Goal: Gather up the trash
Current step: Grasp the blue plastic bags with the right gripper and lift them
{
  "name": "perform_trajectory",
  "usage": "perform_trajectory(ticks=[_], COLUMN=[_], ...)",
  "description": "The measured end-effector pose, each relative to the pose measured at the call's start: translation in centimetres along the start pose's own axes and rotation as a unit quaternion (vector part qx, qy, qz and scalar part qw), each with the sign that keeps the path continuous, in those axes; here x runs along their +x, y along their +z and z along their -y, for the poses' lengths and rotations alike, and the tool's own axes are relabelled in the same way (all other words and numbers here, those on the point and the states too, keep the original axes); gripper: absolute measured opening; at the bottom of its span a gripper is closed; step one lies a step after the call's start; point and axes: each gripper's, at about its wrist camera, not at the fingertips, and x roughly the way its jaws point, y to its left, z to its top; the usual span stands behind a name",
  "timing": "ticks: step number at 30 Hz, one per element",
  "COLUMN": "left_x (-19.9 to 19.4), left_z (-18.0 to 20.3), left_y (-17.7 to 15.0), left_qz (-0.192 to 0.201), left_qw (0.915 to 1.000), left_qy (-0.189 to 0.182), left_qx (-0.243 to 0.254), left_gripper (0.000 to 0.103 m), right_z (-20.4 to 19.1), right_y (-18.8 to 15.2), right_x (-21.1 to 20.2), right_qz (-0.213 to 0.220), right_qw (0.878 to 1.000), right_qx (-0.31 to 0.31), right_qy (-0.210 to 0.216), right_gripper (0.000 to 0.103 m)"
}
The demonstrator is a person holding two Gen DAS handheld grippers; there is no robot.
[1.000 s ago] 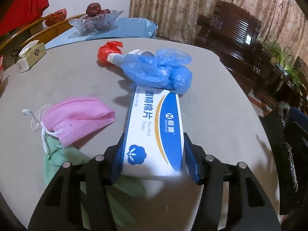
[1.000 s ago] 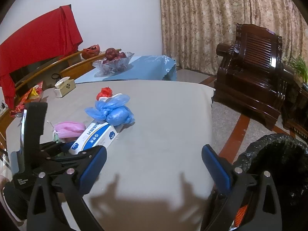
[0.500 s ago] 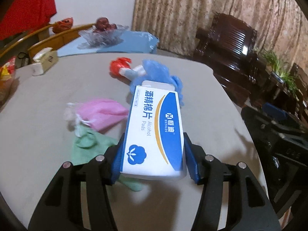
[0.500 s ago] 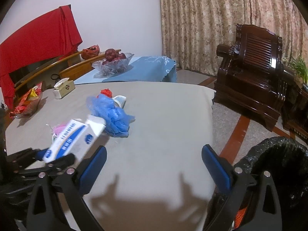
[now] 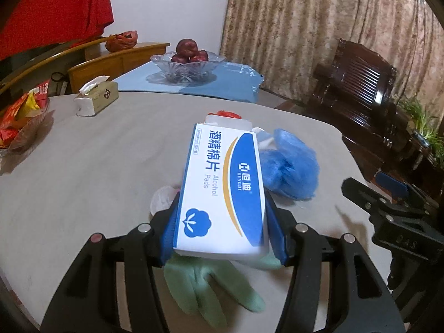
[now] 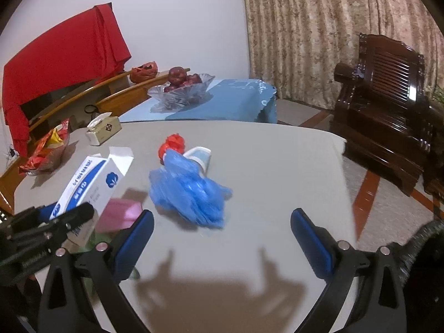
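My left gripper (image 5: pixel 222 222) is shut on a white and blue alcohol pads box (image 5: pixel 222 186) and holds it above the grey table (image 5: pixel 97 166); the box also shows in the right wrist view (image 6: pixel 88 183). Under it lie a green glove (image 5: pixel 211 285) and a pink mask (image 6: pixel 119 213). A crumpled blue plastic cover (image 6: pixel 191 191) lies mid-table, with a red scrap (image 6: pixel 172 144) and a small white and blue item (image 6: pixel 199 155) behind it. My right gripper (image 6: pixel 222 241) is open and empty over the table's near edge. A black trash bag (image 6: pixel 427 255) sits at the lower right.
A tissue box (image 6: pixel 102 130) and a bowl of red snack packets (image 6: pixel 47 152) stand at the table's left. A glass bowl of apples (image 6: pixel 180 86) sits on a blue-covered table behind. A dark wooden armchair (image 6: pixel 388 97) stands to the right.
My left gripper has lifted the alcohol pads box up off the table and tilted it, moving back from the other trash. The right gripper has stayed open and shifted slightly.
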Motion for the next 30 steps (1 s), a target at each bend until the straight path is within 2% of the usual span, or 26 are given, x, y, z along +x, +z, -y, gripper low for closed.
perform_trajectory(ticks=[6, 15, 17, 22, 25, 30], left_x=[1.4, 2.3, 2.5, 2.7, 2.7, 2.2], left_z=[-1.1, -3.0, -3.3, -3.6, -3.6, -2.8], left_y=[1.0, 1.3, 1.4, 1.6, 1.6, 1.8], left_qz=[0.001, -0.002, -0.003, -0.005, -0.004, 0.001], left_qw=[0.9999, 0.9995, 0.9995, 0.9995, 0.9995, 0.9997], left_qy=[0.012, 0.028, 0.030, 0.029, 0.029, 0.023], left_qx=[-0.005, -0.011, -0.012, -0.012, -0.011, -0.007], left_gripper=[0.053, 0.053, 0.053, 0.054, 0.054, 0.054], right_z=[-1.1, -1.6, -1.7, -2.1, -2.2, -1.7], right_y=[0.9, 0.6, 0.5, 0.2, 0.1, 0.2], right_x=[3.1, 7.7, 8.6, 9.6, 8.7, 5.5], right_qz=[-0.015, -0.057, -0.069, -0.092, -0.090, -0.060], right_qw=[1.000, 0.998, 0.998, 0.995, 0.995, 0.997], right_qx=[-0.001, -0.004, -0.005, -0.007, -0.009, 0.002], right_qy=[-0.001, -0.003, 0.001, 0.035, 0.051, 0.051], right_gripper=[0.097, 0.096, 0.088, 0.054, 0.047, 0.046])
